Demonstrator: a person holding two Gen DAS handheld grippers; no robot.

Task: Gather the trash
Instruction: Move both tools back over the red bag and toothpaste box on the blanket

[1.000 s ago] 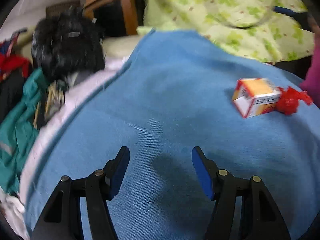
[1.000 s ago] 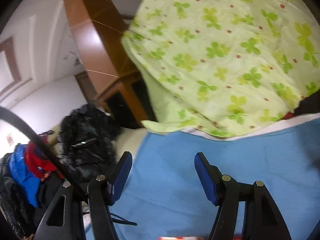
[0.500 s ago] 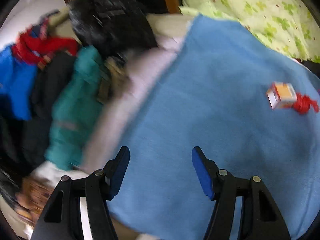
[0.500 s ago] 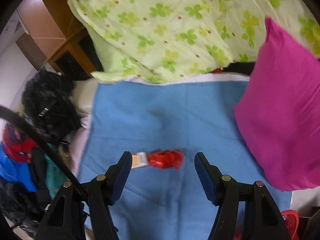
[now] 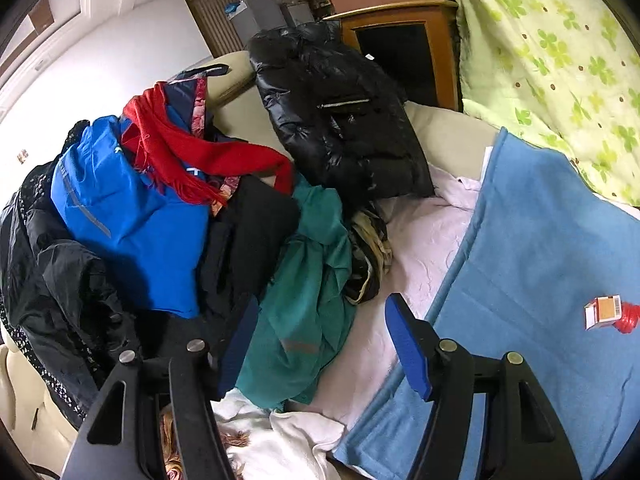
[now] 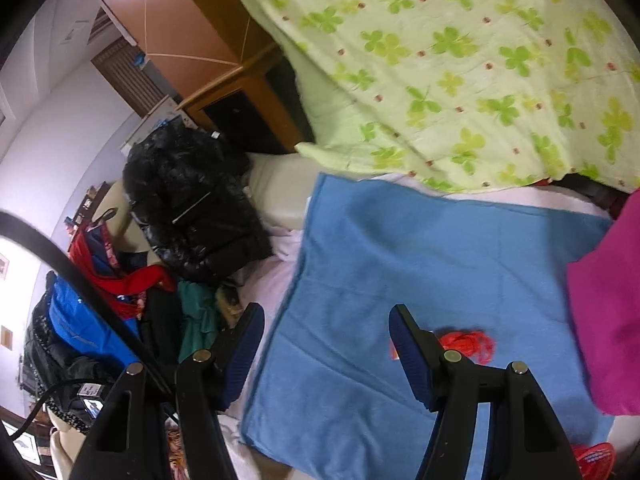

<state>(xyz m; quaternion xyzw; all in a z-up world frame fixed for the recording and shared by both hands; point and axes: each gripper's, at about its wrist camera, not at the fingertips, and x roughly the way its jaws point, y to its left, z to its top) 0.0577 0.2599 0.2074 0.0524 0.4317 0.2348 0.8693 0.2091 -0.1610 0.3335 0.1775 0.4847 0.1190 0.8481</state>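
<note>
Trash carton [image 5: 603, 312] lies sideways on blue blanket [image 5: 540, 240] (red wrapper [image 5: 627, 319] at its right end); both tongs gape empty

You see a matt, fuzzy blue cloth blanket [image 5: 532, 248], a glossy black puffer jacket [image 5: 340, 120], a small orange-and-white cardboard box [image 5: 604, 312], a crinkled red plastic wrapper [image 6: 468, 344] and a smooth orange-brown wooden cabinet [image 5: 404, 36].

Ahead of the left gripper lies a clothes heap: teal garment [image 5: 308, 280], blue jacket [image 5: 120, 216], red scarf [image 5: 188, 156], black puffer [image 5: 340, 120]. Under the right gripper spreads a blue blanket [image 6: 420, 248]; beyond it, a clover quilt [image 6: 460, 60]; right, a pink pillow [image 6: 612, 312].
</note>
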